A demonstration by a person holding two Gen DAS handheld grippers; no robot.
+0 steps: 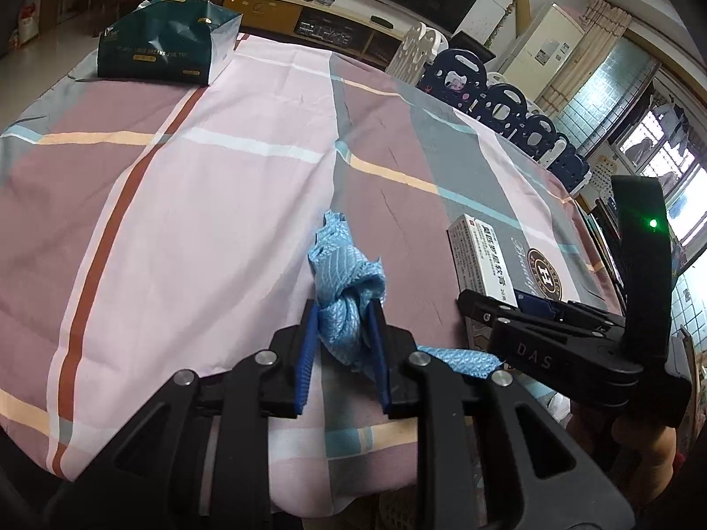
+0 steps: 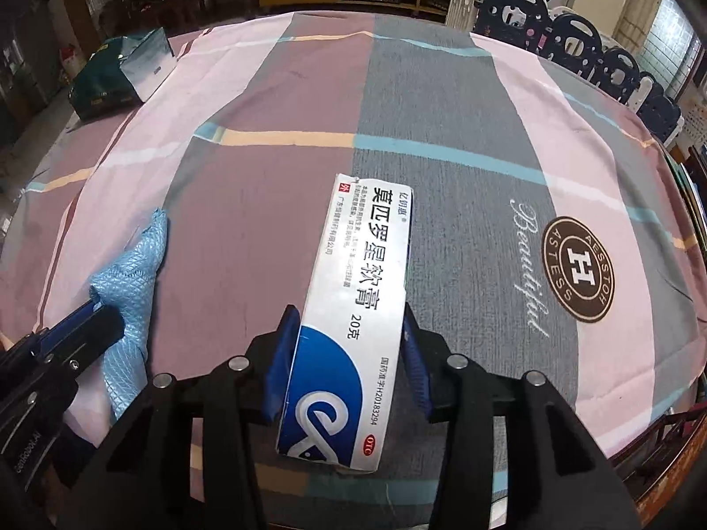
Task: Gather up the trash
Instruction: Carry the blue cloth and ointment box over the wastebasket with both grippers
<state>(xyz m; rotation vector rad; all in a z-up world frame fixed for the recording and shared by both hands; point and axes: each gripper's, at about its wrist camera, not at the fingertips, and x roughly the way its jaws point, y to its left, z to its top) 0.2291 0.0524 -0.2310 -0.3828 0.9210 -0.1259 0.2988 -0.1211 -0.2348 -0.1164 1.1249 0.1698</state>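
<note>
Left wrist view: left gripper (image 1: 342, 344) closed on a crumpled blue cloth (image 1: 347, 274), pads pinching its lower folds, one tail trailing right over the striped tablecloth (image 1: 176, 185). Right wrist view: right gripper (image 2: 349, 353) clamped across a white-and-blue ointment box (image 2: 358, 291), jaws at the box's width, far end of the box reaching out over the tablecloth (lifted or resting, hard to tell). Dark green paper bag (image 1: 163, 44) lying at the far left corner, well apart from both items, probably the destination. Judged step: carrying both items to the bag. Advice: keep both grips firm, lift the cloth's loose tail clear, approach the bag's mouth from above before releasing.
</note>
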